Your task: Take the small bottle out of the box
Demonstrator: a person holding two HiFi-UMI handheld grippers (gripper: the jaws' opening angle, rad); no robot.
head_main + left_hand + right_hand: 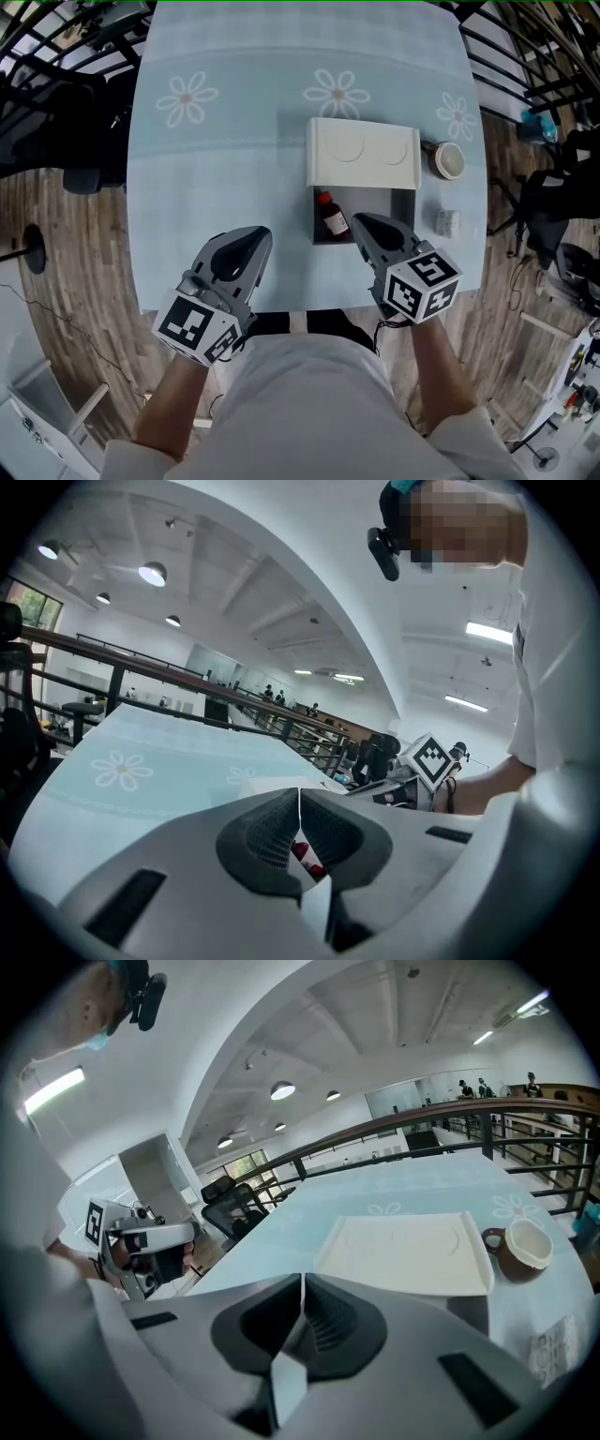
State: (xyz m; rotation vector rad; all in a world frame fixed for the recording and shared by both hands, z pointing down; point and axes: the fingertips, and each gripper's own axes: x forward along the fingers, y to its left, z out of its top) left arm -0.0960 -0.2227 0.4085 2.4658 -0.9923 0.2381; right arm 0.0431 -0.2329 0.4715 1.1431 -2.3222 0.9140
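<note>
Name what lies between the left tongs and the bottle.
In the head view: bare tablecloth, then the box wall. Nothing else lies between the left tongs and the bottle.

Bright, even indoor light falls from round ceiling lamps and a strip light. The pale worktop is evenly lit, and soft shade fills the open box. Both gripper views are fisheye, with black corners and a bowed railing. The head view is sharp and bends at its edges.
</note>
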